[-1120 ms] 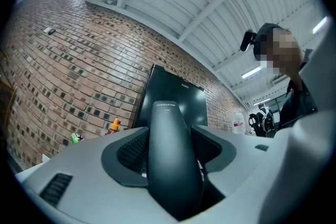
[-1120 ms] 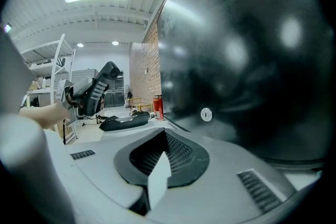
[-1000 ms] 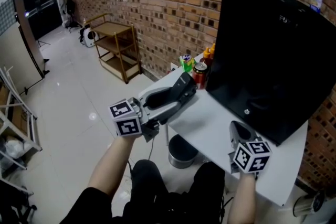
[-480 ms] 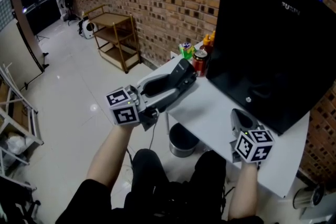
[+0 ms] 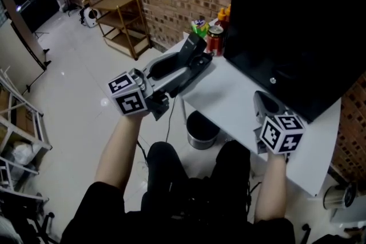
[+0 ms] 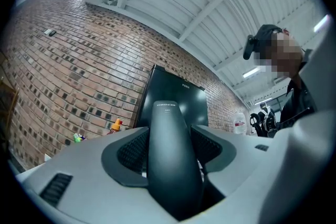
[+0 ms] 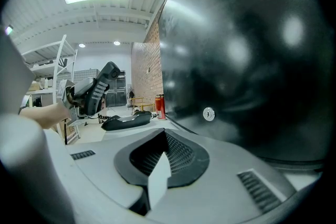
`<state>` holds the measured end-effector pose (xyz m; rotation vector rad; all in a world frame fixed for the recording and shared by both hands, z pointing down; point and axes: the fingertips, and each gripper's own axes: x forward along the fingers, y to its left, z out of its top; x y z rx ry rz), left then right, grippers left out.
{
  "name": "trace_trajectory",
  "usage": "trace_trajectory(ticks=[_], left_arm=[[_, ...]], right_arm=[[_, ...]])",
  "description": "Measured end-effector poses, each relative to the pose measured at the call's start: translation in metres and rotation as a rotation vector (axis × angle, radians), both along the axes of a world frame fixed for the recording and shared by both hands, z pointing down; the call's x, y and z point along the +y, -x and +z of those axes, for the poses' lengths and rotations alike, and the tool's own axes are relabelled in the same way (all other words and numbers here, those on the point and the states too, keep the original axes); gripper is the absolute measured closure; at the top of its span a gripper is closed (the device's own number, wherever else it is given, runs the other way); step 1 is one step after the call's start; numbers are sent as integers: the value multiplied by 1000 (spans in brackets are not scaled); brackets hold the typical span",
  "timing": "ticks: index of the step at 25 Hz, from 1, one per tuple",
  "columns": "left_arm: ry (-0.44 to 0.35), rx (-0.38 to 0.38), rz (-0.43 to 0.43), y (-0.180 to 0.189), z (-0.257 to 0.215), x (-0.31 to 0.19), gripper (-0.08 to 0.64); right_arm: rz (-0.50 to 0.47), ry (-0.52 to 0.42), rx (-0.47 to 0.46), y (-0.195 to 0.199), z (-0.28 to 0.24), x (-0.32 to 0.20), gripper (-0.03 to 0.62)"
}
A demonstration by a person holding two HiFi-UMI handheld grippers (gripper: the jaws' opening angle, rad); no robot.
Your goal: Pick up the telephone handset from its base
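While left tongs pinch the handset midway, I judge it light, stiff, slick; right tongs sit pressed together.

- Table: white, flat top, standing against a brick wall; bare along its near edge.
- Black cabinet: large and glossy, with a small round keyhole in its front. It fills the far right part of the table, back to the wall.
- Telephone base: dark and low, at the left end of the table, near the can.
- Red can: upright, at the far left corner, just beside the cabinet.
- Green packet: same corner, left of the can.
- Orange-capped bottle: behind the can, next to the wall.
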<state>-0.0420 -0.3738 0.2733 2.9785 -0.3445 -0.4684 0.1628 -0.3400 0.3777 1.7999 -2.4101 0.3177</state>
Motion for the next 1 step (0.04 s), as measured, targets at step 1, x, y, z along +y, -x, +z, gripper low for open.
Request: trace_trajectory(ticks=[1], left_arm=[[-1,3,0,0,-1,1,301]], right_arm=[[1,-2,1,0,-2,1,586]])
